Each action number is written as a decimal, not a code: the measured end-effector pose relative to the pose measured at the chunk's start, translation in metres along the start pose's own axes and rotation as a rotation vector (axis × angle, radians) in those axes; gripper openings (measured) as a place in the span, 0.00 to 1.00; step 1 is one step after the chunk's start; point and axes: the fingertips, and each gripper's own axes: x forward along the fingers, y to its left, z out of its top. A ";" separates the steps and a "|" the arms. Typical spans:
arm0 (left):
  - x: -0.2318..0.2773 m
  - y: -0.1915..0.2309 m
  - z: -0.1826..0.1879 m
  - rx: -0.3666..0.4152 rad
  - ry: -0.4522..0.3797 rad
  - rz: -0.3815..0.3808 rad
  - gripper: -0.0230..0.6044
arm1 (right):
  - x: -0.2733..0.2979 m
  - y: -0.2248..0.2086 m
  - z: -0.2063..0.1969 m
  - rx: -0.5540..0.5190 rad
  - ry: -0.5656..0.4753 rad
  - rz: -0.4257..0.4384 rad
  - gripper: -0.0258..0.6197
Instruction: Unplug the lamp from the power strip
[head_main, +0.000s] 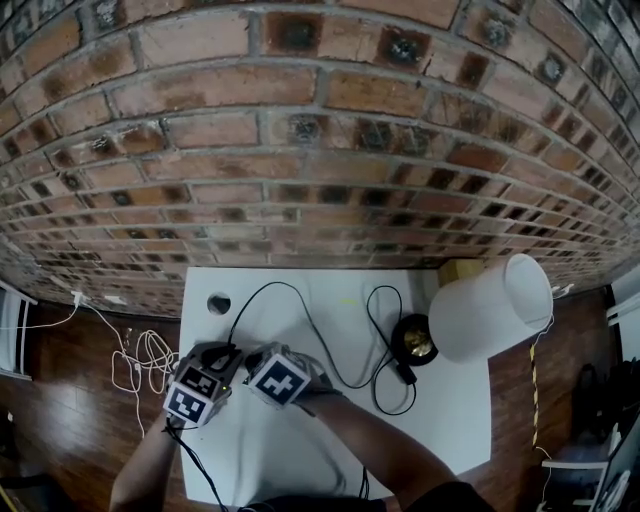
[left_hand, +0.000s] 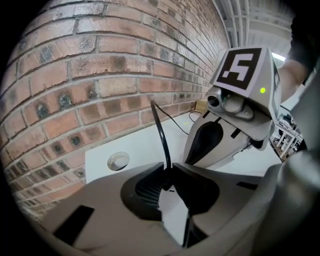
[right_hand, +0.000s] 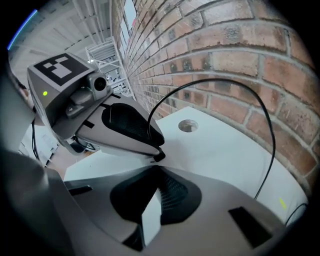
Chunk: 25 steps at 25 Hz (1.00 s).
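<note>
The lamp lies tipped at the table's right end, with its white shade (head_main: 490, 305) above its black base (head_main: 415, 342). Its black cable (head_main: 300, 300) loops across the white table (head_main: 440, 420) to the front left, where both grippers meet. My left gripper (head_main: 228, 355) is shut on the dark plug (left_hand: 167, 181), and the cable (left_hand: 159, 130) rises from between the jaws. My right gripper (head_main: 252, 362) sits tip to tip with it. Its jaws (right_hand: 151, 169) meet at the tips and I see nothing between them. The power strip is hidden under the grippers.
A brick wall (head_main: 320, 150) runs along the table's far edge. A round cable hole (head_main: 218, 303) sits in the table's far left corner. White cords (head_main: 140, 360) lie on the wooden floor to the left. A thin black lead (head_main: 195, 465) drops off the front edge.
</note>
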 end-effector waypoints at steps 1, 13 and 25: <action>0.000 0.000 0.000 -0.005 -0.001 0.002 0.16 | -0.002 0.000 -0.002 0.004 0.015 0.002 0.04; -0.002 0.006 0.000 -0.077 -0.025 0.019 0.16 | -0.001 -0.001 -0.003 0.015 0.041 0.004 0.04; -0.004 -0.001 0.003 0.003 -0.016 0.027 0.15 | -0.003 -0.002 -0.004 0.026 0.041 -0.003 0.04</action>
